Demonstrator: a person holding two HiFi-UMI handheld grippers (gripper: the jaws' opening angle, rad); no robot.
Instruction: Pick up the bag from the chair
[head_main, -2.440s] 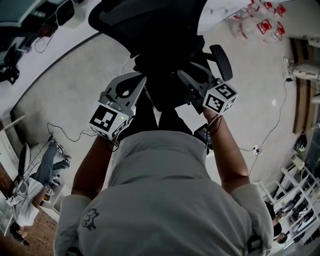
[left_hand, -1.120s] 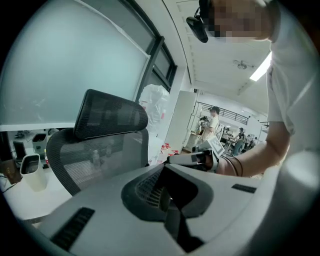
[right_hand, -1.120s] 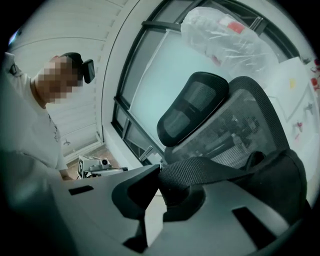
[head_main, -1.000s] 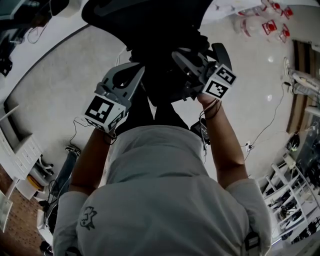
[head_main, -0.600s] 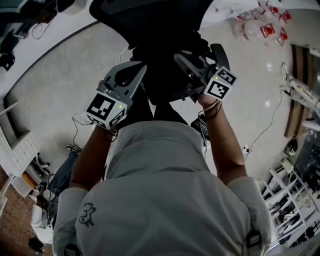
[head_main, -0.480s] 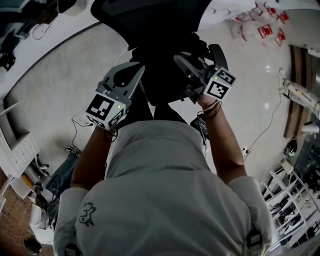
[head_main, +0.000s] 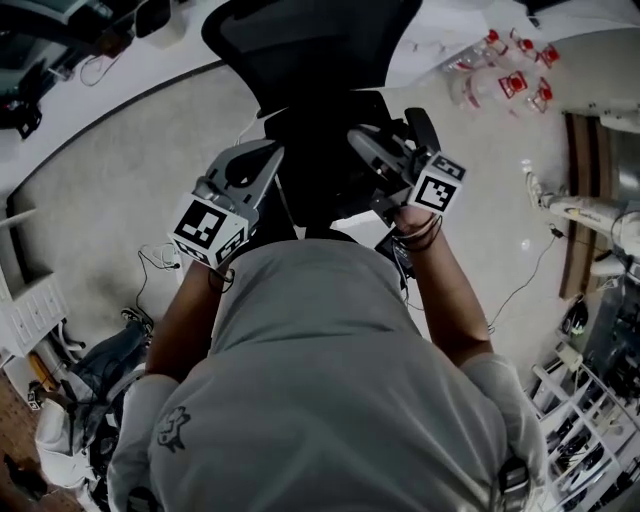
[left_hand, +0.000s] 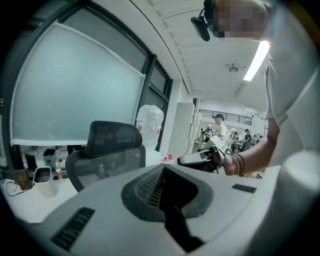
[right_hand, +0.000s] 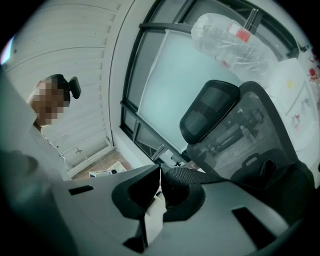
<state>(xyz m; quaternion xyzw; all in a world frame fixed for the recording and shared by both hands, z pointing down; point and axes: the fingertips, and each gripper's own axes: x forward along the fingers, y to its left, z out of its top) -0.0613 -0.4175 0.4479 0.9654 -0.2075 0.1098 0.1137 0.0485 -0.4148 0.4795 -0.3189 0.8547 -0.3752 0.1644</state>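
**Head view:** a person in a grey shirt (head_main: 330, 400) holds the left gripper (head_main: 268, 165) and the right gripper (head_main: 358, 143) on either side of the black bag (head_main: 320, 165). The bag fills the centre of the frame, just below the mesh backrest of the office chair (head_main: 310, 40). Both gripper tips meet the bag's dark mass; whether the bag touches the seat cannot be told. Red-capped clear bottles (head_main: 500, 80) stand on the white desk (head_main: 430, 30) at upper right, and pale floor (head_main: 110, 170) strewn with cables fills the left. **Left gripper view:** the left gripper (left_hand: 162, 187) has its jaws pressed together, the ribbed pad (left_hand: 149, 186) meeting its partner along a dark seam. Whether bag fabric is pinched there cannot be told. Beyond the jaws are the chair's headrest (left_hand: 112, 140) at centre left, a frosted window (left_hand: 75, 90) at upper left and a white cup (left_hand: 42, 176) at lower left. At centre right the person's hand (left_hand: 235, 165) holds the right gripper (left_hand: 183, 161). **Right gripper view:** the right gripper (right_hand: 159, 187) is clamped on a black woven strap (right_hand: 187, 178) of the bag, which leaves the pads toward the right. Behind it the chair's headrest (right_hand: 210, 112) and mesh back (right_hand: 260, 135) fill the right of the frame, with a clear plastic bag (right_hand: 235, 42) at top.
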